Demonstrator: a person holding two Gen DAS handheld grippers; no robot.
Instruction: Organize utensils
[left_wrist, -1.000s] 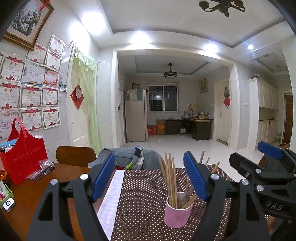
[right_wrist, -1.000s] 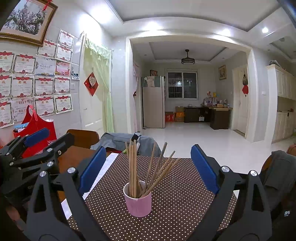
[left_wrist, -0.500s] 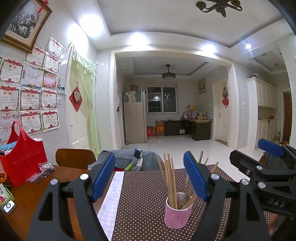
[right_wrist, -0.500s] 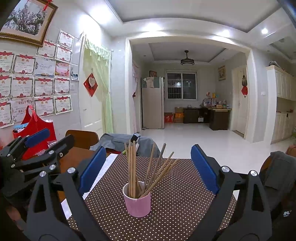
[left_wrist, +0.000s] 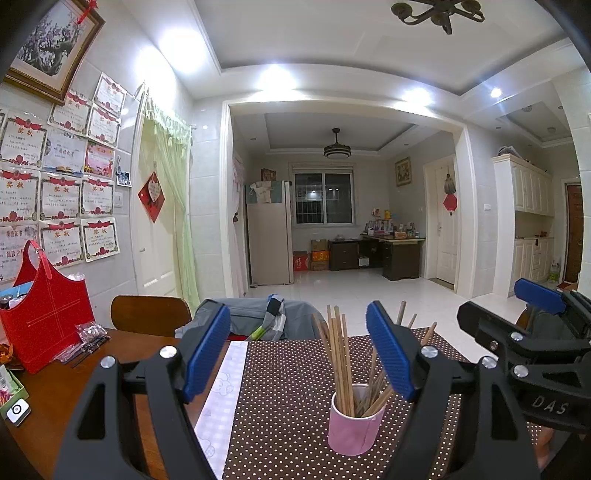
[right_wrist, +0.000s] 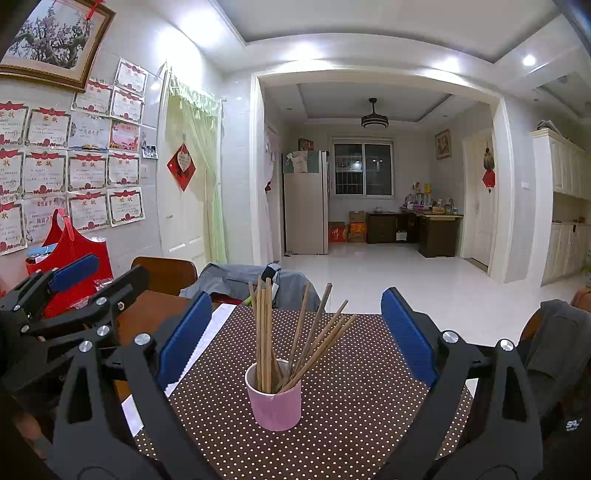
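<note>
Pink cup (right_wrist: 273, 400) upright on dotted cloth (right_wrist: 351, 398) over the surface, wooden chopsticks (right_wrist: 291, 334) all standing in it, some splayed. Left gripper (left_wrist: 299, 354) and right gripper (right_wrist: 295, 339) fingers spread wide, empty, just short of cup. Sorting looks near complete or not begun; cannot tell.

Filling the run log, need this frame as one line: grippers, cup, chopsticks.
left gripper: open, empty | right gripper: open, empty | pink cup: upright on dotted mat | chopsticks: in cup, splayed
</note>
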